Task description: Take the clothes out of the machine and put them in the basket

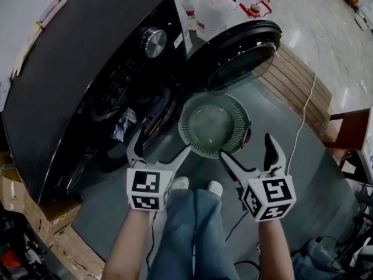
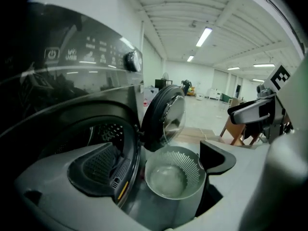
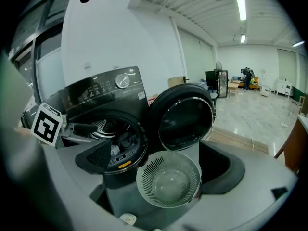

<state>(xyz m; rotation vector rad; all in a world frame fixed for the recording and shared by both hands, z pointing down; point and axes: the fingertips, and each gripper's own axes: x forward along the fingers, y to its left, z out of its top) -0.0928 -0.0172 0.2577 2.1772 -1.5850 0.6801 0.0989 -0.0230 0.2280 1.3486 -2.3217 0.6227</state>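
A black front-loading washing machine stands at the left with its round door swung open. Clothes show inside the drum. A round pale slotted basket sits empty on the floor below the door, and also shows as the basket and the basket in the gripper views. My left gripper hovers open and empty by the drum mouth, left of the basket. My right gripper is open and empty at the basket's near right.
Large water bottles stand behind the machine. A wooden platform and a white cable lie to the right, with a chair beyond. Cardboard boxes sit at the lower left. The person's legs are below.
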